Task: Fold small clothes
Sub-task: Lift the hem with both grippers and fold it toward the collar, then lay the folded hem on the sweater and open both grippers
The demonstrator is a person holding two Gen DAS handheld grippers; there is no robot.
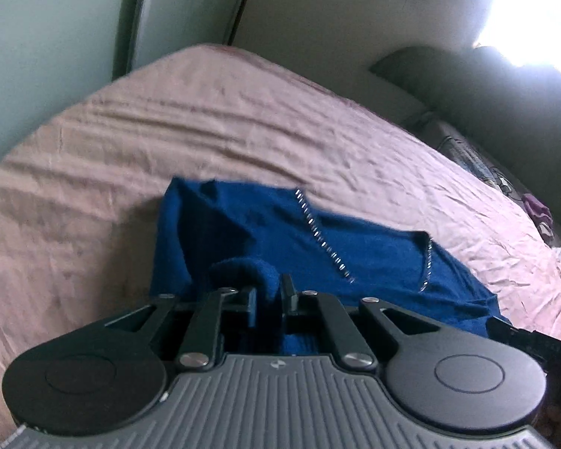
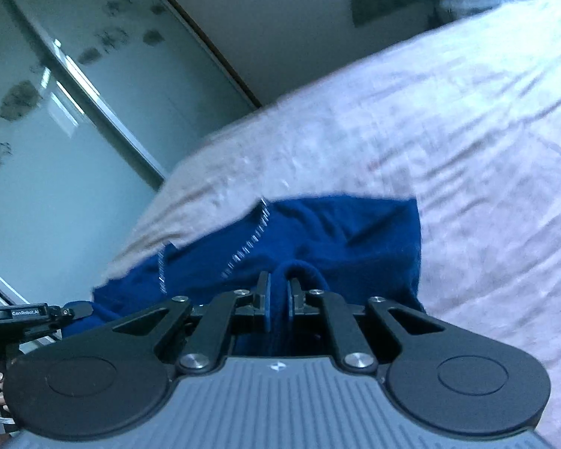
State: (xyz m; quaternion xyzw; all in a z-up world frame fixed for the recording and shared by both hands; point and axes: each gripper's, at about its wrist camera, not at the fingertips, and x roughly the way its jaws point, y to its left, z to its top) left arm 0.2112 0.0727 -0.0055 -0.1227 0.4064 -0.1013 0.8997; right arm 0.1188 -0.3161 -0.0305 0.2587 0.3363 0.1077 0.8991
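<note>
One wide bed covered in a wrinkled dusty-pink sheet (image 1: 243,131) fills most of both views, spreading ahead of and to either side of each gripper. Beyond its far edge stand frosted glass sliding wardrobe doors (image 2: 56,112); at least two panels show, and one carries dark smudged floral marks.

One garment lies on the sheet: a deep blue knitted small top (image 1: 280,239). It sits directly ahead of both grippers, its near edge lifted up to them and the rest draped back onto the bed. The knit looks soft and fuzzy, with loose folds across the body. Two lines of small silver stitches or studs (image 1: 323,241) run across it, one long diagonal row and one shorter row along a cut edge nearer the right gripper's side.

Two grippers are in play. The left gripper (image 1: 271,295) has its black jaws drawn in on a bunched fold of the blue knit, which bulges up between them. The right gripper (image 2: 279,295) is pressed tight on another raised fold, the cloth pinched thin between its blue-faced pads (image 2: 267,299).

A small crumpled purple cloth (image 1: 538,211) lies at the bed's edge, far off to the right of the left gripper.
</note>
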